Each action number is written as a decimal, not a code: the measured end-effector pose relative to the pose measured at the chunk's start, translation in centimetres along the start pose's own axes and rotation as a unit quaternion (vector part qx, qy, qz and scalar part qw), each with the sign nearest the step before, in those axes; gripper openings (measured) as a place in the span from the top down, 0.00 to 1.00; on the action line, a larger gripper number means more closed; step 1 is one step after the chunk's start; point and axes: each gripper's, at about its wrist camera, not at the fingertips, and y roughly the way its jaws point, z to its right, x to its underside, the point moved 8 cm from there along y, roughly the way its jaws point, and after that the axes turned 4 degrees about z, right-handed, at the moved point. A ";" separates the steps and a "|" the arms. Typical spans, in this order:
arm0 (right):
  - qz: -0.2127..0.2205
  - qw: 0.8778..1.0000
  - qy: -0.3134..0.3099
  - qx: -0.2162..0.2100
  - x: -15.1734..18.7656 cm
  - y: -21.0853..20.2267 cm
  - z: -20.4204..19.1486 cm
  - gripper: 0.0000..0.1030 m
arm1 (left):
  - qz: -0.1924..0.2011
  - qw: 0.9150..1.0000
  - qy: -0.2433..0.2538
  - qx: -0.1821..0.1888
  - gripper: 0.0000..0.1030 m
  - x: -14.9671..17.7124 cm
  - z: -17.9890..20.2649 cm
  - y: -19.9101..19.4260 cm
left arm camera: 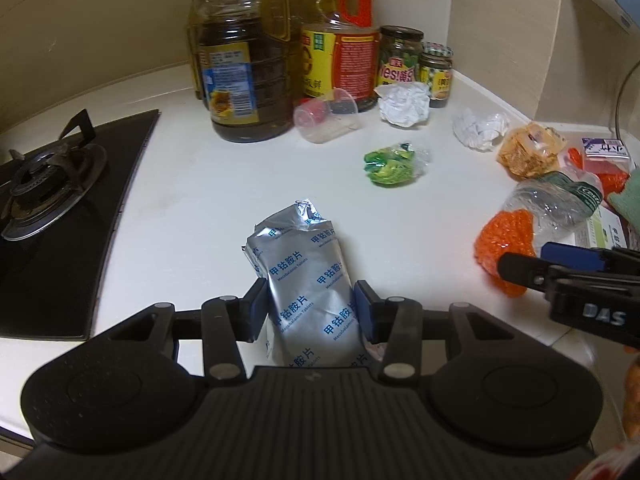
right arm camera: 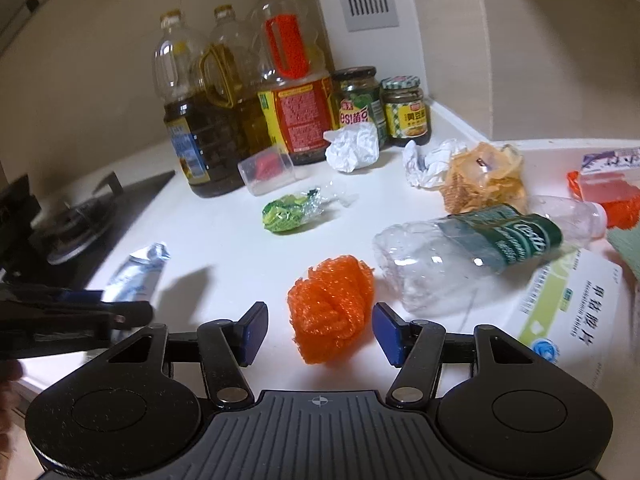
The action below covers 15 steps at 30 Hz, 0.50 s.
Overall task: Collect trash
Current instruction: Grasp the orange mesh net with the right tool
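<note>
Three oil bottles (right arm camera: 224,92), two jars (right arm camera: 384,108), two paper wads (right arm camera: 352,146).

White kitchen counter (right arm camera: 224,248), gas hob (left arm camera: 60,216) at left, oil bottles (right arm camera: 208,120) and jars (right arm camera: 406,112) far back, nearer — crumpled paper (right arm camera: 352,146), green wrapper (right arm camera: 288,210), orange mesh ball (right arm camera: 330,308), crushed plastic bottle (right arm camera: 460,252), medicine box (right arm camera: 568,312) at right.

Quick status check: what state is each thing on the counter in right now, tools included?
Left tool: shut on foil pouch.
Foil pouch: torn open, crumpled.
Right tool: open around orange mesh.
Orange mesh: balled up, not gripped.
Water bottle: empty, on its side, uncapped.
Clear cup: tipped over.
Burner: unlit.
</note>
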 end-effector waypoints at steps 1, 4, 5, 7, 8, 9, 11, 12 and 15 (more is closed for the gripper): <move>-0.002 1.000 -0.005 0.004 0.1 0.3 -0.1 0.47 | 0.000 1.000 0.000 0.000 0.59 0.0 -0.2 -0.1; -0.008 1.000 -0.014 0.011 0.6 0.7 -0.2 0.67 | 0.002 1.000 -0.002 0.002 0.59 0.2 -0.5 -0.6; -0.006 1.000 -0.014 0.009 0.6 0.6 -0.2 0.70 | 0.003 1.000 -0.002 0.003 0.59 0.2 -0.6 -0.8; -0.001 1.000 -0.021 0.013 0.7 0.3 -0.2 0.74 | 0.004 1.000 -0.002 0.008 0.59 0.3 -0.7 -1.2; 0.002 1.000 -0.023 0.013 0.7 0.0 -0.3 0.75 | 0.005 1.000 -0.001 0.011 0.59 0.3 -0.6 -1.4; 0.003 1.000 -0.020 0.013 0.7 -0.2 -0.3 0.77 | 0.006 1.000 0.000 0.014 0.59 0.4 -0.6 -1.6; 0.008 1.000 -0.011 0.012 0.7 -1.0 -0.2 0.78 | 0.008 1.000 0.002 0.023 0.59 0.6 -0.4 -2.1; 0.011 1.000 -0.007 0.011 0.6 -1.6 -0.2 0.78 | 0.009 1.000 0.003 0.028 0.59 0.7 -0.3 -2.4; 0.022 1.000 0.015 -0.001 0.4 -3.7 -0.4 0.78 | 0.012 0.999 0.009 0.045 0.59 1.2 0.2 -3.6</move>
